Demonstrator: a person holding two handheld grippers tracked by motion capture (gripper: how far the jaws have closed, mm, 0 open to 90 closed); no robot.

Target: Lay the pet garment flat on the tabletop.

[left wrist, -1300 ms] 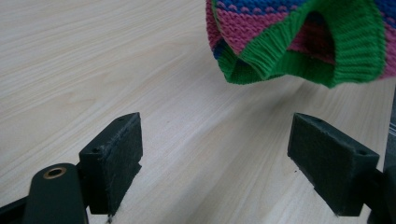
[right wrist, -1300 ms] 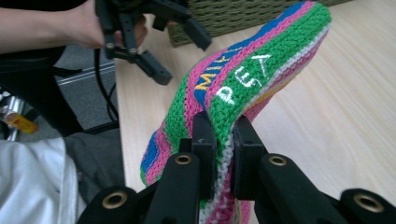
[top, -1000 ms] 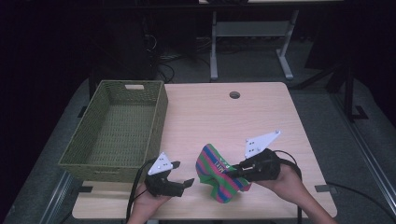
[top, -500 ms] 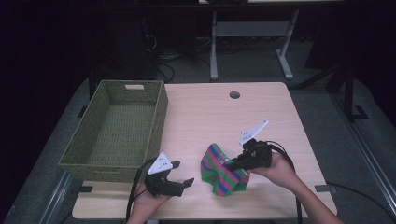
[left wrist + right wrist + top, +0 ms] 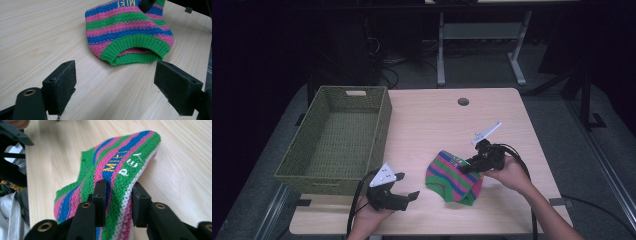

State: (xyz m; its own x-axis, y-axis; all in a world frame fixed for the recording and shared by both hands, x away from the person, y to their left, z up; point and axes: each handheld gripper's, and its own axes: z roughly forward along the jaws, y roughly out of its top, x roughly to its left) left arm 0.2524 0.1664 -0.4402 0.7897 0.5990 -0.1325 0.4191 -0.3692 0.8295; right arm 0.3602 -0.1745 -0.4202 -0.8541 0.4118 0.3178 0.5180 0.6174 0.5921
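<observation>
**Two grippers, one striped knit near the front edge**

One small knitted garment [image 5: 453, 176], striped in green, pink and blue, lies on the wooden table [image 5: 432, 120] toward the person's side, to the right of the green woven basket [image 5: 337, 140] and clear of it. The right gripper [image 5: 468, 167] has its jaws closed on a fold of the knit near its upper edge; in the right gripper view the two black pads pinch the cloth between them, and that end is raised off the wood while the rest trails down to the table. Holding it by one edge like this probably serves to lift or spread the piece so it can be laid flat, folded or carried to the basket.

The left gripper [image 5: 408, 186] hovers low over the table just left of the knit, jaws spread wide with nothing between them. Its own view looks straight at the ribbed green hem opening [image 5: 136, 50], which suggests it is lined up to take hold of that lower end.

Writing is stitched on the knit: yellow letters reading "MIKI" or close to it [image 5: 113, 163], the last letters hard to make out, and white letters that read "PET" [image 5: 130, 165] on the green stripe beside them
</observation>
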